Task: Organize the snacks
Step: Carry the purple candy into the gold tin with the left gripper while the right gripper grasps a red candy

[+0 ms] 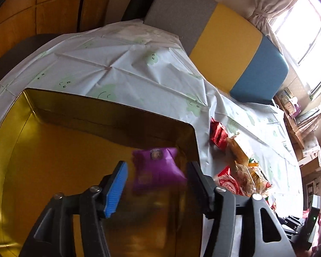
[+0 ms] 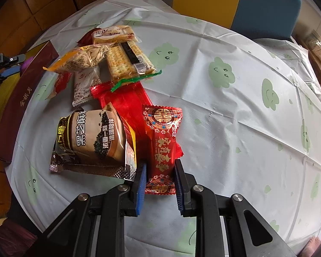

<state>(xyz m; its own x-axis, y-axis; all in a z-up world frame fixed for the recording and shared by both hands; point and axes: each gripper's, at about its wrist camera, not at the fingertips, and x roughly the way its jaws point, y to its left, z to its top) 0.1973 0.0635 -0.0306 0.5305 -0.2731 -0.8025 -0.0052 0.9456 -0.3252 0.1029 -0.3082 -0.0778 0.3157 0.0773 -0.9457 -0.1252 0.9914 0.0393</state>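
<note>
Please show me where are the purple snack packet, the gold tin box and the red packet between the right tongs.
purple snack packet (image 1: 158, 167), left wrist view, middle of its front.
gold tin box (image 1: 109, 107), left wrist view, far inner wall.
red packet (image 2: 162, 147), right wrist view, printed middle.

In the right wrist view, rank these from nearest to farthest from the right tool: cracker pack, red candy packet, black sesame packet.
1. Red candy packet, clamped in the right tool.
2. Black sesame packet, just left.
3. Cracker pack, far up the tablecloth.
</note>
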